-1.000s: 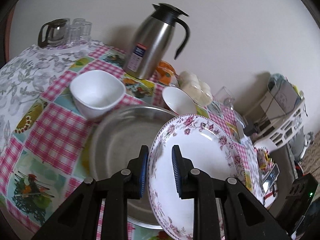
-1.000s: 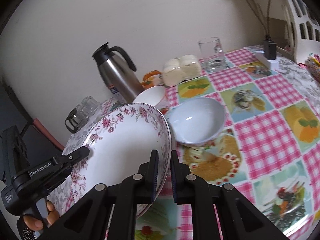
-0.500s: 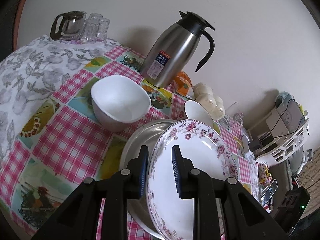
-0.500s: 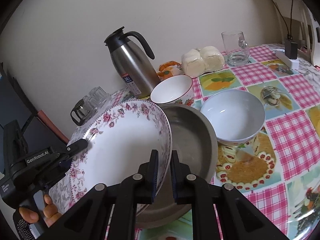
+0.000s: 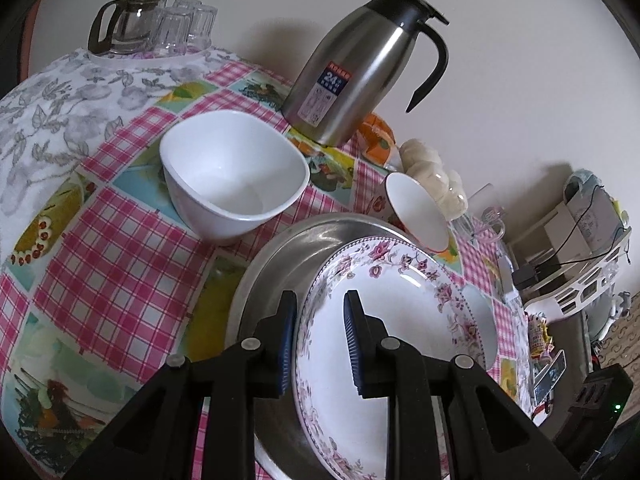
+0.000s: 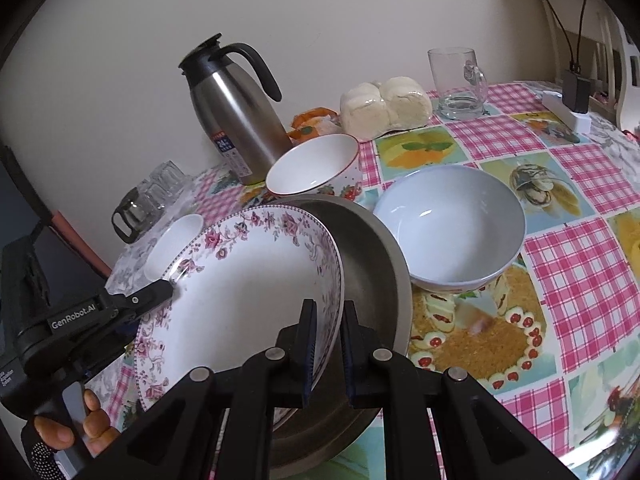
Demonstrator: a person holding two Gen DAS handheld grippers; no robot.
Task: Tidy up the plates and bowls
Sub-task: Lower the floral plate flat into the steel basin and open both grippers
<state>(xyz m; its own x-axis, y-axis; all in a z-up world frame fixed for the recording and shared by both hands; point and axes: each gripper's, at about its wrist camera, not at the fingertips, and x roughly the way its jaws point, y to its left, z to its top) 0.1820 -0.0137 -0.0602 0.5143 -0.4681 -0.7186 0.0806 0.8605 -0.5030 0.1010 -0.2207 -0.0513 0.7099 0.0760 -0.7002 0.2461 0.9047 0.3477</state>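
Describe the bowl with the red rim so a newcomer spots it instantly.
Find the steel thermos jug by the wall. In front of it, tipped against the metal pan, is the red-rimmed bowl; only it has strawberry print outside.

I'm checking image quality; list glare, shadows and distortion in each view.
Left wrist view: fisheye bends the table; the jug throws a soft shadow on the wall. Right wrist view: small glare in the grey bowl, dark corner vignette, sharp focus.
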